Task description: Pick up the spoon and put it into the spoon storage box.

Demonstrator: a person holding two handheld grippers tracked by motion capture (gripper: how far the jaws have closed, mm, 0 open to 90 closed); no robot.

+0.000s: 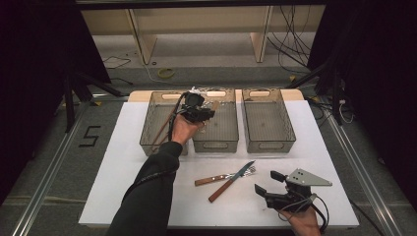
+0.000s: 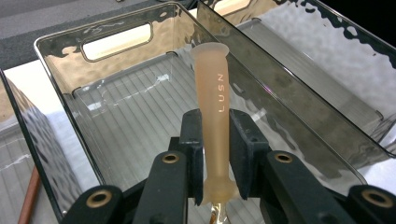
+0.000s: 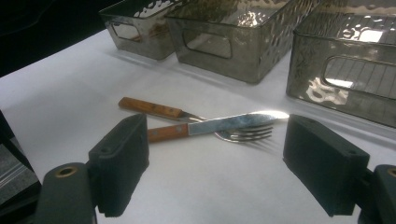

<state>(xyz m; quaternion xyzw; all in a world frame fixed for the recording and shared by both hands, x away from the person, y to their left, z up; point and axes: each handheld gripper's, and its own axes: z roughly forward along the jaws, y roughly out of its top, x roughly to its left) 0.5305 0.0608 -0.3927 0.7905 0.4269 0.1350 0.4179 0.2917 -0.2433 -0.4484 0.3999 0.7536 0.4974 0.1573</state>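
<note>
While the right gripper (image 1: pixel 269 183) is resting near the front edge of the white table (image 1: pixel 123 147), its jaws are standing wide apart with nothing between them. Just beyond those jaws, one knife (image 3: pixel 210 125) and one fork (image 3: pixel 187 114), both with wooden handles, are lying crossed on the bare surface; the knife blade is lying over the fork's tines. Neither utensil is touching the jaws.

Farther back, three clear plastic bins are sitting side by side: the left bin (image 1: pixel 152 123), the middle bin (image 1: pixel 221 129) and the right bin (image 1: pixel 268 123). A brown stick-like item is lying in the left bin; what it is cannot be told.

The left gripper (image 1: pixel 204 114) is hanging over the middle bin (image 2: pixel 116 93), near the wall shared with the left bin. Its jaws are clamping one translucent orange utensil handle (image 2: pixel 212 102), marked "LUSN", about midway along its length. The handle's flared end is pointing away from the jaws, over the bin's ribbed floor.
</note>
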